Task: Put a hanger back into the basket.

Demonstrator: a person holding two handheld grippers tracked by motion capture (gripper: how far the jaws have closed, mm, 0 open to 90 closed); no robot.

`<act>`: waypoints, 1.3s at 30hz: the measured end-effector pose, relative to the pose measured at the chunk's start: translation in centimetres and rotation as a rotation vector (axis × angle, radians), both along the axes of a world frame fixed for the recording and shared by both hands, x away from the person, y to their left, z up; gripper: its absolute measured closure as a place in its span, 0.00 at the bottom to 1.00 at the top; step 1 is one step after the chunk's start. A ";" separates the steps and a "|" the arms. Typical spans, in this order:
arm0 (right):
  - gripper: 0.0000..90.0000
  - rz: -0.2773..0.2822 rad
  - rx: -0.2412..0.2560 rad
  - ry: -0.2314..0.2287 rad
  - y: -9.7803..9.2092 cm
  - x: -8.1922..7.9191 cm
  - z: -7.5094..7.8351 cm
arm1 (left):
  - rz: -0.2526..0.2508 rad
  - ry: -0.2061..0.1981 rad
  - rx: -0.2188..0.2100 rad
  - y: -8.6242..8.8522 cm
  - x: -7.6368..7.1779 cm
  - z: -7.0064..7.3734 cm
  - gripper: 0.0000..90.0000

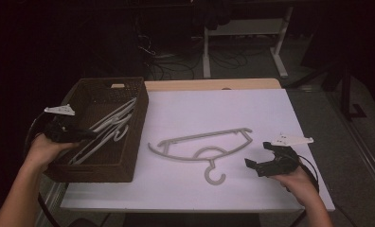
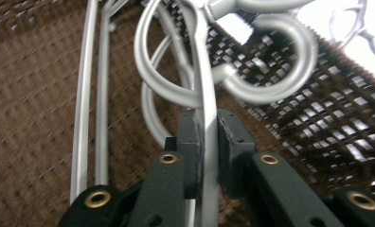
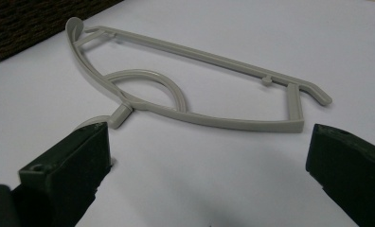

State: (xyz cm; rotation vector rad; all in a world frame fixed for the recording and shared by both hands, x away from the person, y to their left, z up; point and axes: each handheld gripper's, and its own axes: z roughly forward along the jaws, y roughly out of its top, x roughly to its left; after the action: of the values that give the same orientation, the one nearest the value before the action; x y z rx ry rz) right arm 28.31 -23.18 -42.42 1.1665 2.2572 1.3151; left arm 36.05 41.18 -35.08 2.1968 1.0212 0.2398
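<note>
From where I stand, a dark woven basket (image 1: 129,156) sits at about nine o'clock on the white table (image 1: 252,113), with several pale grey plastic hangers (image 1: 111,127) lying slantwise inside. The left gripper (image 1: 74,134) reaches into it, and its own view shows the jaws clenched on a thin bar of one hanger in the basket (image 2: 208,142), just below a tangle of curved hooks. One more hanger (image 1: 200,146) lies flat at the table's centre, hook toward six o'clock. The right gripper (image 1: 266,163) hovers at about four o'clock, close beside that hanger, jaws spread wide and holding nothing.

These hangers look light, stiff and smooth, so I'd judge weight is no trouble but slipping and snagging are. The hooks in the basket overlap, and pulling one could drag its neighbours along. A straight bar, taken squarely, seems the safest hold. The flat hanger offers little height above the table, so its long bar or the arched loop looks easiest to pinch.
</note>
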 end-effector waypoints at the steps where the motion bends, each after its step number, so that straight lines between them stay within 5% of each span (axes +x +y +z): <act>1: 0.01 0.000 -0.001 0.000 0.0 0.0 0.0 | 0.004 -0.006 -0.027 0.3 -0.1 0.1 0.75; 9: 0.01 0.002 0.000 0.000 0.2 0.0 0.1 | 0.019 -0.082 -0.064 -0.1 -0.5 1.6 0.53; 21: 0.01 0.000 0.001 -0.005 -0.1 -0.1 0.2 | -0.069 -0.163 -0.166 -5.3 -0.7 4.1 0.29; 26: 0.01 0.000 0.005 -0.008 -0.1 -0.1 0.3 | -0.129 -0.184 -0.205 -8.7 -0.5 5.0 0.29; 39: 0.01 0.010 -0.001 -0.004 0.1 -0.2 0.1 | -0.275 -0.209 -0.244 -18.9 -0.6 5.6 0.51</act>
State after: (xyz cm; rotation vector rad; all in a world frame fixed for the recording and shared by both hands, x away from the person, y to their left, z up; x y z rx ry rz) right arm 28.12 -23.06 -42.33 1.1524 2.2642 1.3186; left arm 35.49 22.33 -29.50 2.0117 0.5927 0.2023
